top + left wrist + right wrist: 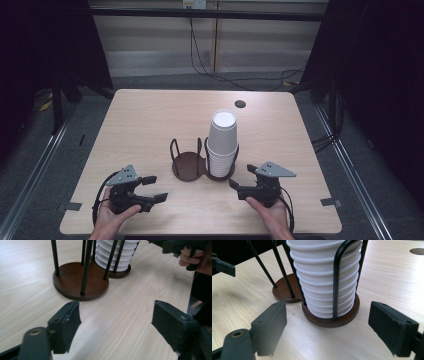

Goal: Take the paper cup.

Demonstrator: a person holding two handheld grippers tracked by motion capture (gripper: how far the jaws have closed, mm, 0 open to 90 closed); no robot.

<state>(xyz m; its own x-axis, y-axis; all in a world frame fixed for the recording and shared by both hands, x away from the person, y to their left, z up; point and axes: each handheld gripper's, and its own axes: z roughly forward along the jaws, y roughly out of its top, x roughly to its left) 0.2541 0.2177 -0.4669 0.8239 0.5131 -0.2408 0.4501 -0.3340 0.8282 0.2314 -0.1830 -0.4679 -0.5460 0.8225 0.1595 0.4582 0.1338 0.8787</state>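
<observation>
a tall stack of white paper cups stands upright, bottoms up, in the right ring of a black wire holder with two round brown bases, near the middle of the pale wooden counter. the left gripper and right gripper sit near the counter's front edge on either side, both pointing toward the holder. the jaws of both are apart with nothing between them.

You get soft, even light from overhead on the table, while the room on the left and right sides falls into near black. The white cup stack is the brightest thing and loses detail at its top. Shadows under the holder are faint and short. In both gripper views the near black jaws are blurred and dark, a mild sheen lies on the far wood, and straight lines bend slightly toward the edges.
</observation>
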